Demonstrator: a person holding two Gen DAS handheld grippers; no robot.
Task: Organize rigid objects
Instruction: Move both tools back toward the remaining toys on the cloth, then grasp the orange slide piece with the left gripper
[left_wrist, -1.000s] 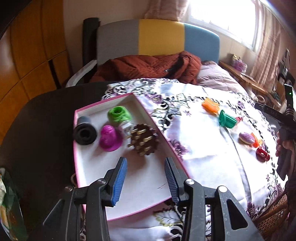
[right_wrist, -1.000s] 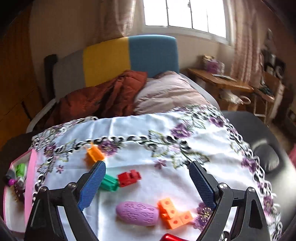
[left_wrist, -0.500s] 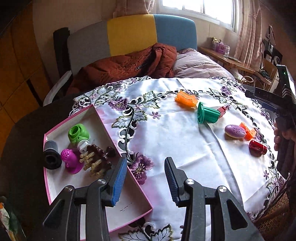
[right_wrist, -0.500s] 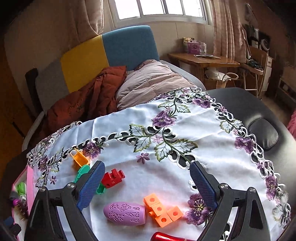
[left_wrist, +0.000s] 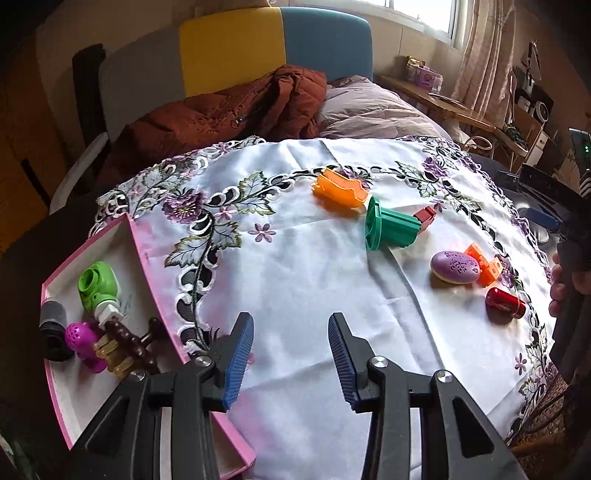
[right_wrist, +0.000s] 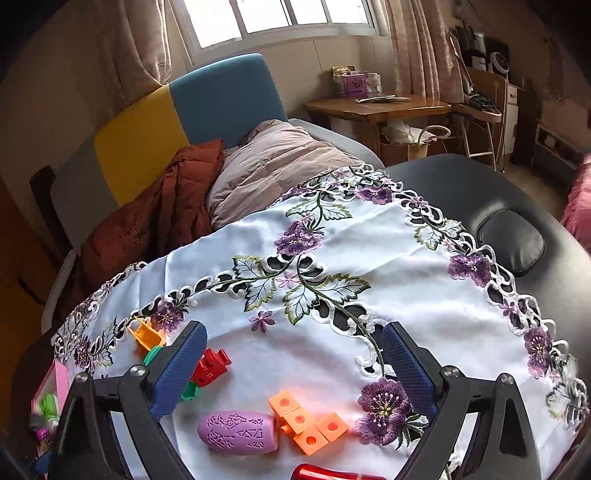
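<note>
The left gripper (left_wrist: 291, 354) hangs over bare white tablecloth (left_wrist: 303, 280), its jaws wide apart and holding nothing. Just to its left lies the pink tray (left_wrist: 147, 258), whose near edge runs under the left finger. In the tray sit a green piece (left_wrist: 98, 286), a black spool (left_wrist: 53, 325), a magenta piece (left_wrist: 83, 338) and a brown spiked piece (left_wrist: 127, 341), all crowded together in the far corner.

The loose pieces lie well apart from the tray, on the right of the cloth: an orange mould (left_wrist: 340, 188), touching it a teal cup (left_wrist: 389, 225) on its side, a small red block (left_wrist: 424, 215) behind that, then a purple oval (left_wrist: 455, 266) against orange cubes (left_wrist: 487, 264), and a red cylinder (left_wrist: 505, 302) nearest the cloth's edge.

The right gripper (right_wrist: 295, 367) has jaws wide and empty, with the purple oval (right_wrist: 238, 432) and orange cubes (right_wrist: 306, 421) lying between its fingers; the red block (right_wrist: 211, 365) sits beside its left finger, which partly hides the teal cup (right_wrist: 190, 392). A bed with a rust jacket (left_wrist: 221, 114) lies beyond the table.
</note>
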